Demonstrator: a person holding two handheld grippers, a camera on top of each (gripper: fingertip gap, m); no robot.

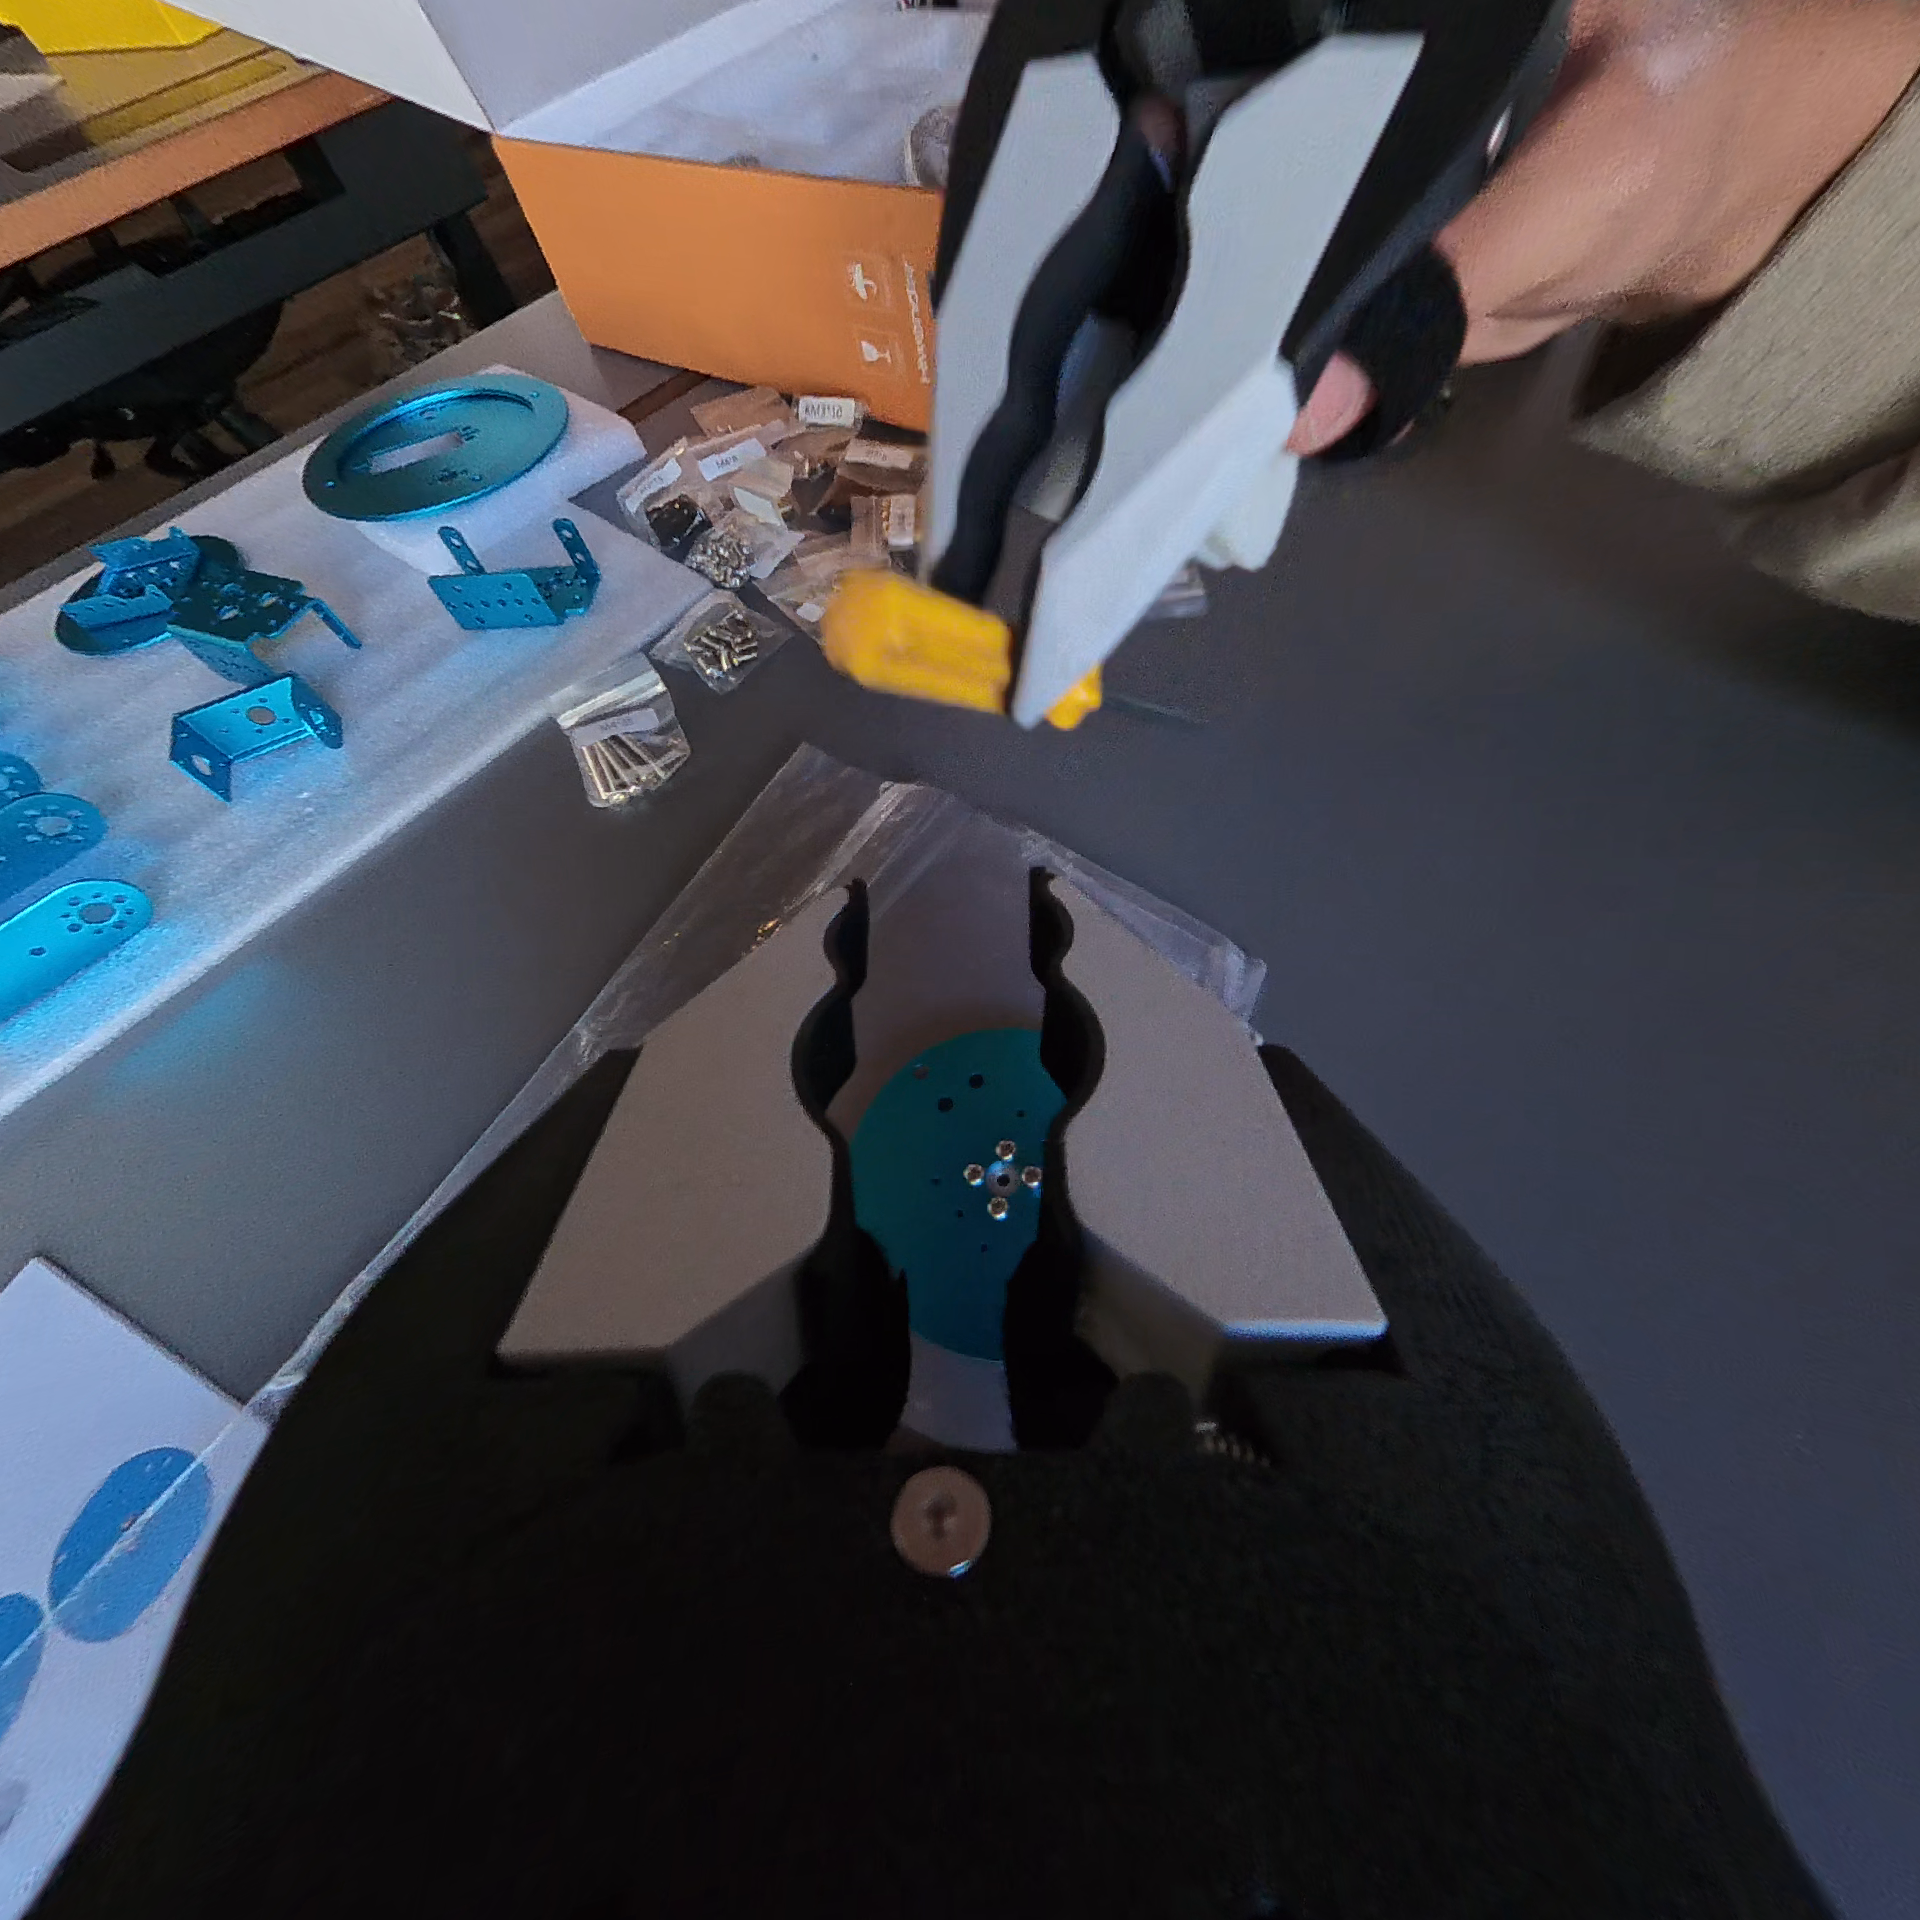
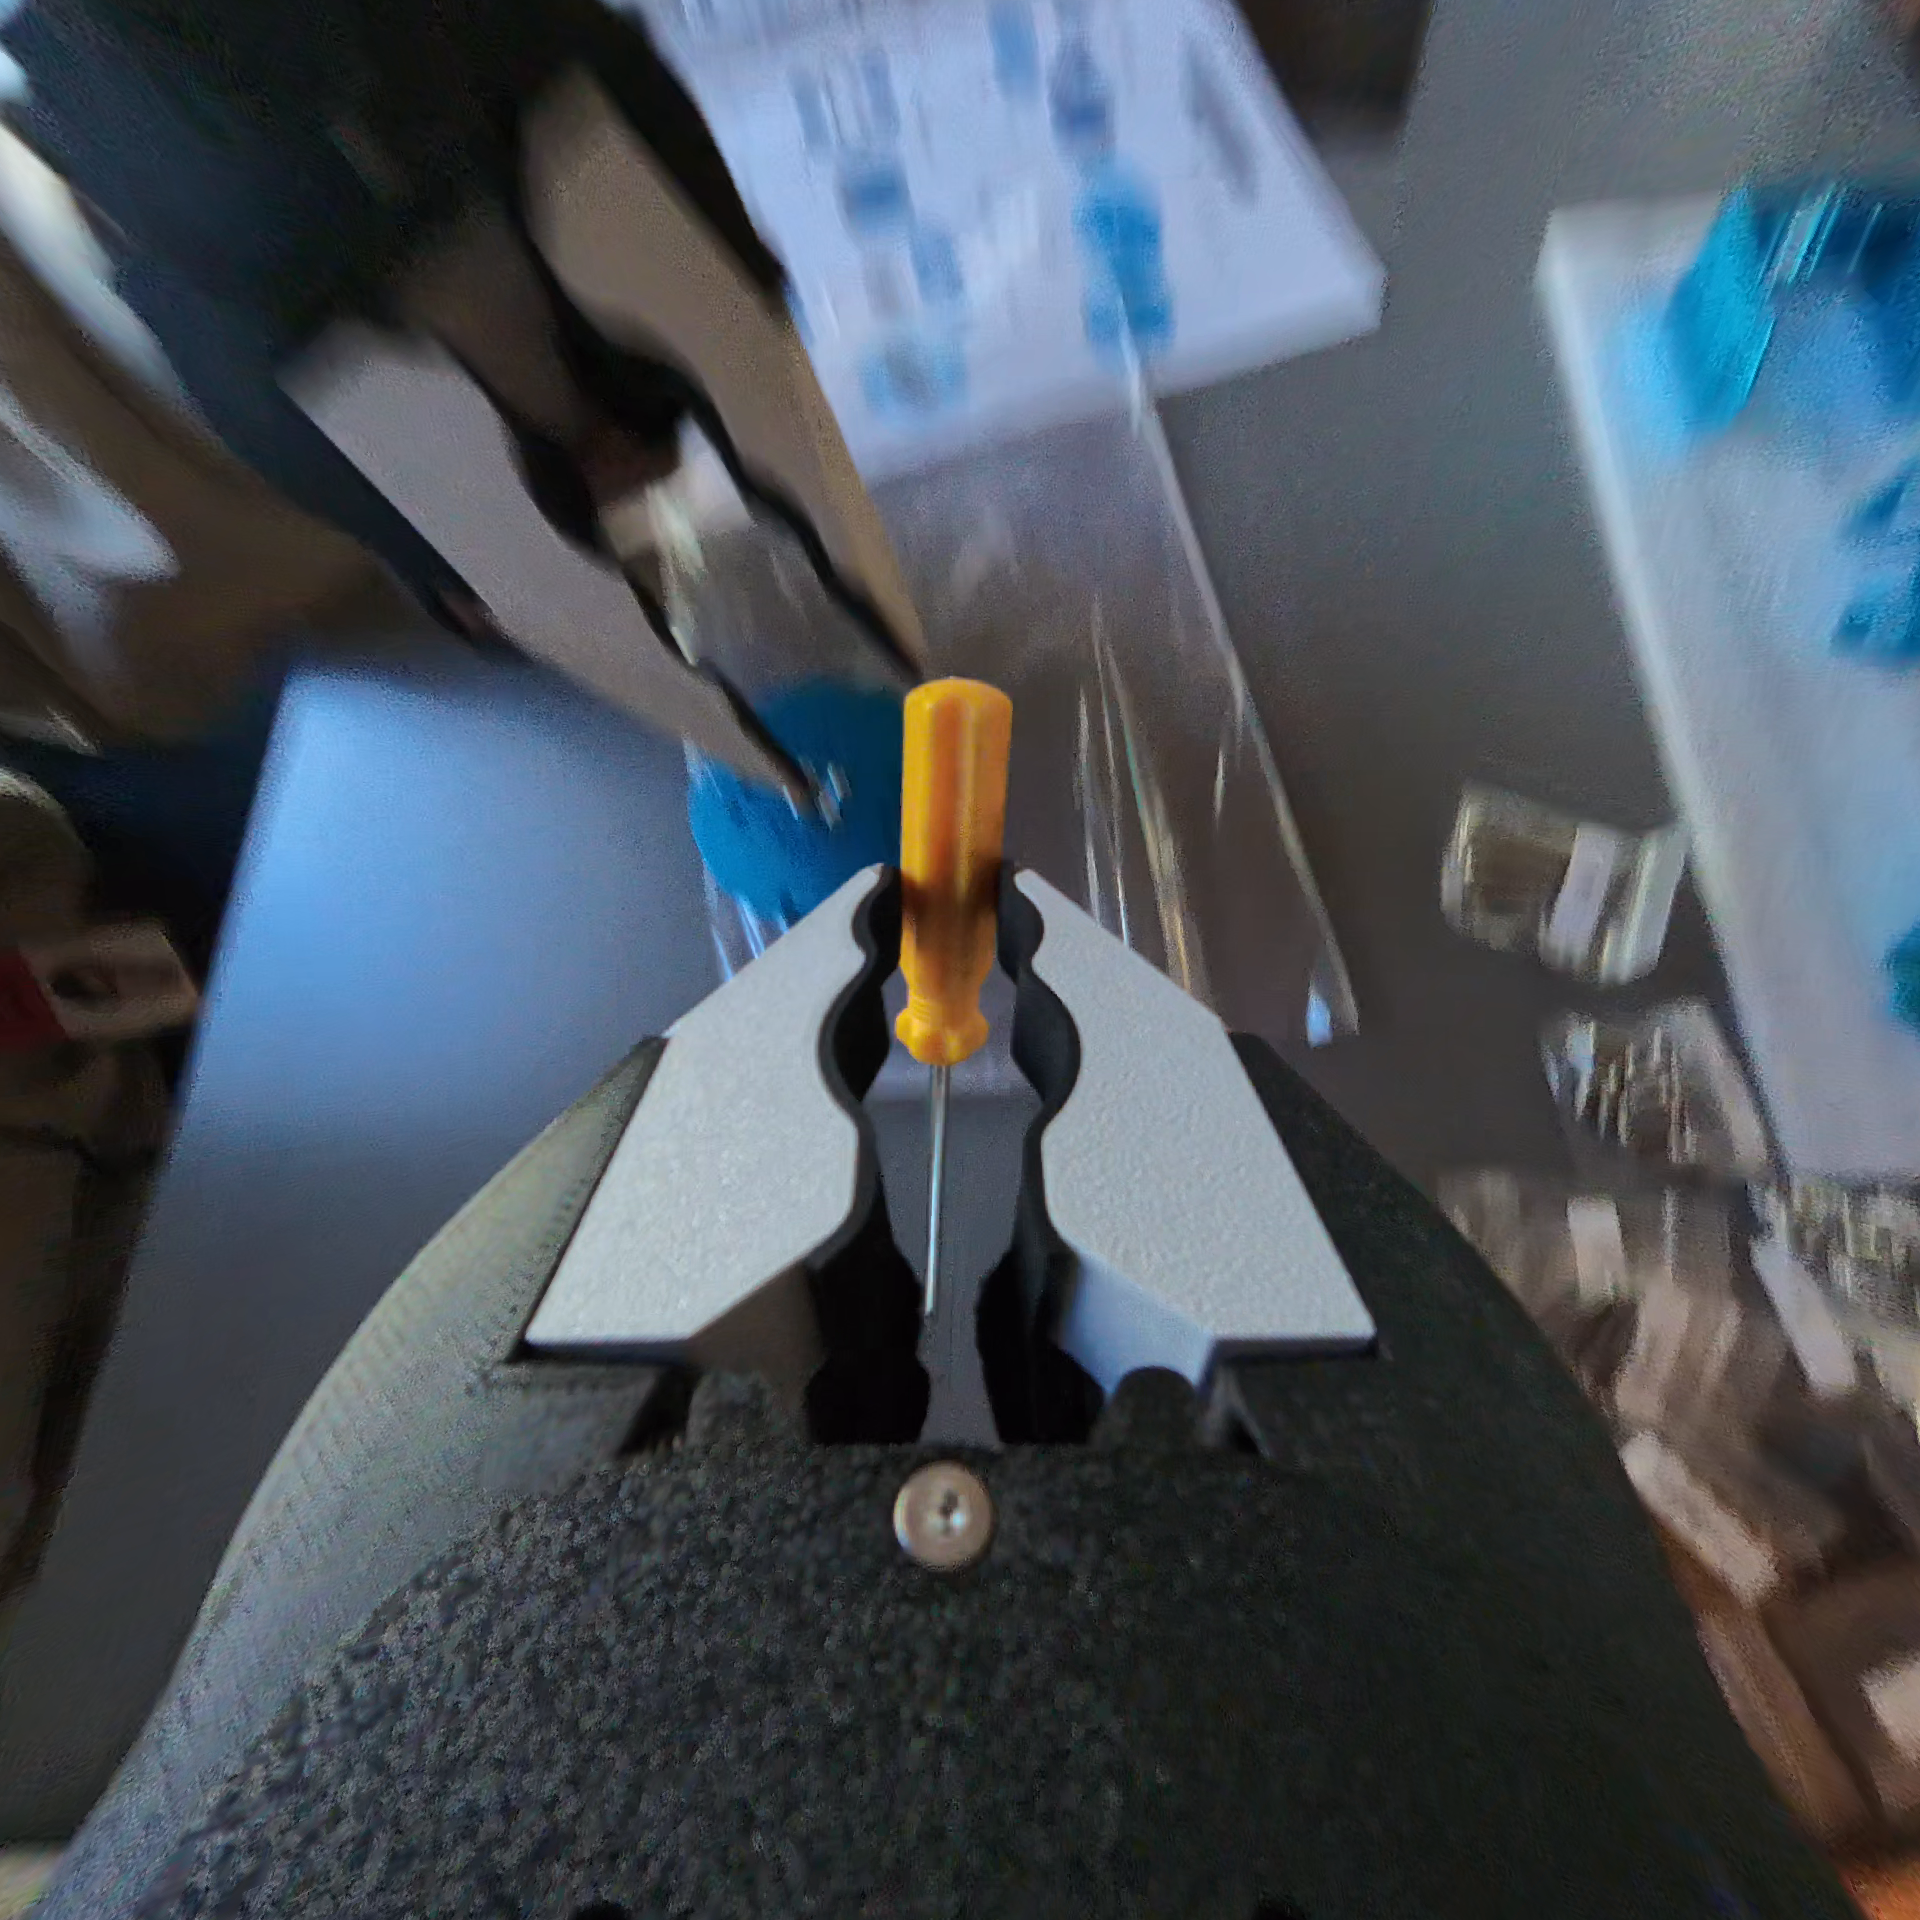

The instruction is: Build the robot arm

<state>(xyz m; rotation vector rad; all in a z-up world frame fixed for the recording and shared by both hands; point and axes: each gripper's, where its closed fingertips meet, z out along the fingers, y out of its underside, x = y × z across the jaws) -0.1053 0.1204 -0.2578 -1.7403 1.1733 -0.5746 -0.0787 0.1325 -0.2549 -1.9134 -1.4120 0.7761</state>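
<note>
- Left gripper (image 1: 948, 940): jaws parted around a teal round disc (image 1: 951, 1195). Whether the pads actually touch the disc rim cannot be confirmed from the left wrist view; the fingers overlap its edges. The disc lies flat beneath them on a clear plastic bag (image 1: 831, 862), on the grey table (image 1: 1558, 1039).
- Disc: anodised metal with a matte sheen, small drilled holes, and four bright fasteners ringed about a centre bore.
- Right gripper (image 2: 951, 883): clamped on a small screwdriver (image 2: 951, 831) by the lower part of its handle.
- Screwdriver: fluted orange plastic handle and a thin steel shaft. Its long axis runs along the fingers, handle end projecting past the tips, shaft pointing back toward the gripper body.
- Relation: the right gripper hovers just beyond and above the left gripper's tips, near the disc; the left is the nearer to the disc. The handle end, not the blade, faces the disc.
- Surroundings: blue metal brackets (image 1: 255, 722) on white foam (image 1: 312, 852) to the left, small bags of screws (image 1: 623, 743), and an orange cardboard box (image 1: 727, 260) behind. The right wrist view is motion-blurred away from the tool.
</note>
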